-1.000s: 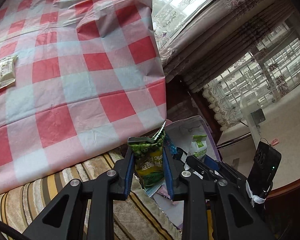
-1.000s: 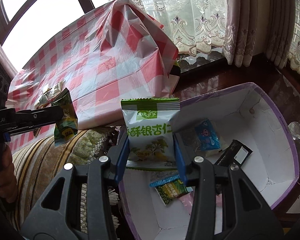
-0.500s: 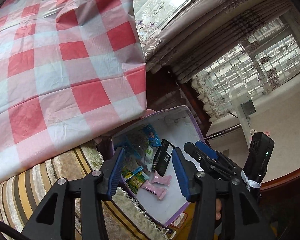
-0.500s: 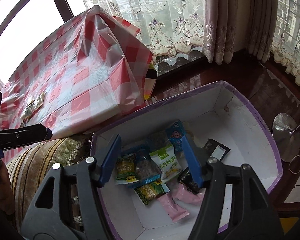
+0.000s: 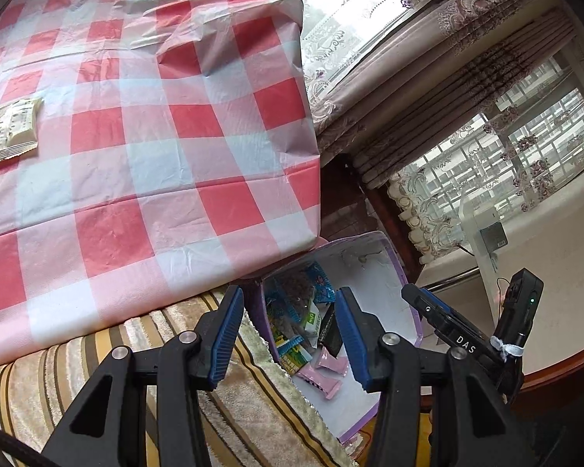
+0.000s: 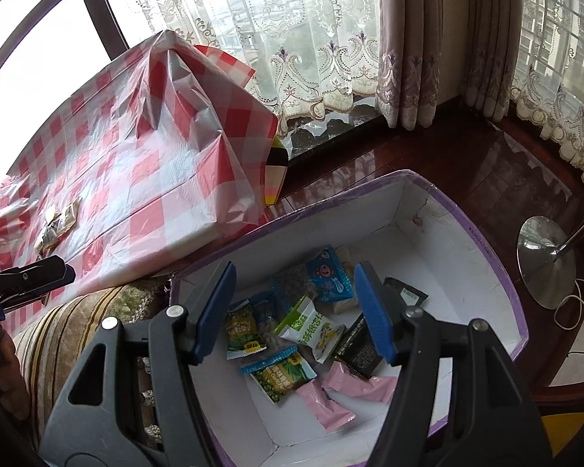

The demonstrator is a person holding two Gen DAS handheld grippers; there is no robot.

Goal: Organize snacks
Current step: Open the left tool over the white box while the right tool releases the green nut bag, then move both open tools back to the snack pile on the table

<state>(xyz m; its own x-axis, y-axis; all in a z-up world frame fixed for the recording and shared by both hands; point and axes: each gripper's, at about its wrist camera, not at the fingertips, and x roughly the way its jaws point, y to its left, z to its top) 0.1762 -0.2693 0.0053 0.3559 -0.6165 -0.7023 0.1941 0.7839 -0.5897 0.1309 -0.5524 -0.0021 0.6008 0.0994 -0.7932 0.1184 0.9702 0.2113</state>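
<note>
A white box with a purple rim (image 6: 475,233) stands on the floor beside the table and holds several snack packets: green pea packs (image 6: 282,375), a white-green pack (image 6: 311,325), blue packs (image 6: 329,278), pink packs (image 6: 327,404) and a black pack (image 6: 360,346). My right gripper (image 6: 296,313) is open and empty above the box. My left gripper (image 5: 288,336) is open and empty above the box's near corner (image 5: 385,239). A beige snack packet (image 5: 13,130) lies on the checked tablecloth; it also shows in the right wrist view (image 6: 58,225).
The table with the red-white checked cloth (image 5: 136,116) is to the left. A striped plush cushion (image 5: 253,408) lies between table and box. A lamp base (image 6: 547,262) stands on the dark wood floor to the right. Curtains (image 6: 420,39) hang behind.
Both grippers opened and let their green snack packs fall into the box. The left gripper has since swung back towards the table, and the right has moved closer over the box.
</note>
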